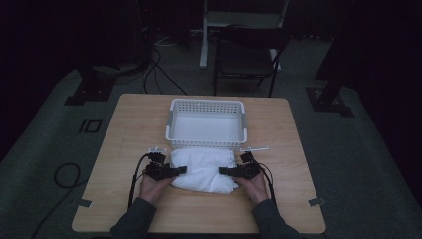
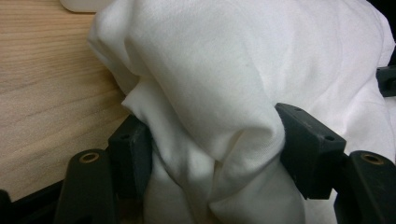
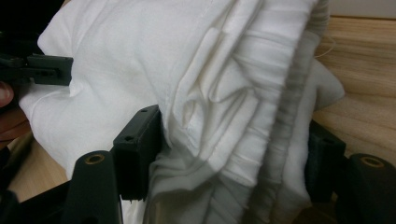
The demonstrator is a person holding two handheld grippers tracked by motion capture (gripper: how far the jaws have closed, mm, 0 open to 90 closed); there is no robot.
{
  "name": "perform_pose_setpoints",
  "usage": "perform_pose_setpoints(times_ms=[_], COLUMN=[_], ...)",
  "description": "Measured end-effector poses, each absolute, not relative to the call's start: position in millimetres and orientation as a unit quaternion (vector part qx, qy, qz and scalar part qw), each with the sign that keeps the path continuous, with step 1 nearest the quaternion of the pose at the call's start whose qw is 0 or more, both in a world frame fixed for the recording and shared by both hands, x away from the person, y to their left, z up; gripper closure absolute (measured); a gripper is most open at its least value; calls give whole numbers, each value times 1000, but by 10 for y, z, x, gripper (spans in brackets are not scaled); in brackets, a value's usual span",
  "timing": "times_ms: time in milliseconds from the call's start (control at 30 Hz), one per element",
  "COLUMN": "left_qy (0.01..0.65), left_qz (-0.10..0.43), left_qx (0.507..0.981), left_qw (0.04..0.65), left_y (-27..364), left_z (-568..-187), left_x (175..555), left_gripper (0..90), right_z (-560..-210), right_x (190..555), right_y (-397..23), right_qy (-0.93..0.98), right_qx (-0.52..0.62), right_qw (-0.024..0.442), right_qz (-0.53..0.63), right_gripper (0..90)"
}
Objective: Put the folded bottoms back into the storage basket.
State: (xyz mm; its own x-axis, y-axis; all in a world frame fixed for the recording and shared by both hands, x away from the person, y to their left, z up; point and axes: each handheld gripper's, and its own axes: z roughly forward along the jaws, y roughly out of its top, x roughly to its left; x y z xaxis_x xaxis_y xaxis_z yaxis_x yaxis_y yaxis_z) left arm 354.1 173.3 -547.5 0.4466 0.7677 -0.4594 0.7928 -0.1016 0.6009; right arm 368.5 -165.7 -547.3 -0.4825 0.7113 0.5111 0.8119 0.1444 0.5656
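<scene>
Between each gripper's jaws, bunched white cloth (image 1: 204, 169)

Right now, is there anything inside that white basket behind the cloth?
The white basket looks empty from the high view: just its pale floor shows. The folded white cloth, clamped by the left gripper and right gripper, lies in front, hiding the table beneath it.

Wooden table (image 1: 134, 129): basket (image 1: 206, 105), white cloth (image 1: 205, 169).

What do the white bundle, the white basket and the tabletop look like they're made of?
White folded bundle: soft matte woven fabric, likely cotton; it creases and shows stitched hems. White rectangular basket: probably moulded plastic, with perforated lattice walls. Tabletop: light wood or wood-look laminate, with visible grain.
</scene>
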Motion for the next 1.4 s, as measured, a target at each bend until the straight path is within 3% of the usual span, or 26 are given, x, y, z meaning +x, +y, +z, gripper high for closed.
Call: perform_pose_setpoints(times_ms=[167, 600, 833, 1067, 1400], left_qy=[528, 530, 536, 532, 520], left_qz=[-27, -27, -67, -63, -47], left_qx=[736, 730, 715, 714, 723], left_qw=[423, 430, 444, 452, 452], left_y=[1740, 1745, 1774, 1780, 1778], left_z=[-5488, -5502, -5543, -5513, -5410], left_x=[3538, 3530, 3551, 3501, 3451], left_gripper=[377, 377, 469, 596, 614], right_z=[-5479, -5480, -5510, -5439, -5358], right_x=[3676, 3683, 3752, 3684, 3612], right_y=[-1664, -1634, -1670, -1624, -1603], right_qy=[-750, -752, -746, -756, -759], right_qx=[-507, -505, -501, -493, -488], right_qw=[65, 46, 95, 66, 43], right_qz=[-419, -421, -429, -426, -428], right_gripper=[355, 322, 461, 557, 591])
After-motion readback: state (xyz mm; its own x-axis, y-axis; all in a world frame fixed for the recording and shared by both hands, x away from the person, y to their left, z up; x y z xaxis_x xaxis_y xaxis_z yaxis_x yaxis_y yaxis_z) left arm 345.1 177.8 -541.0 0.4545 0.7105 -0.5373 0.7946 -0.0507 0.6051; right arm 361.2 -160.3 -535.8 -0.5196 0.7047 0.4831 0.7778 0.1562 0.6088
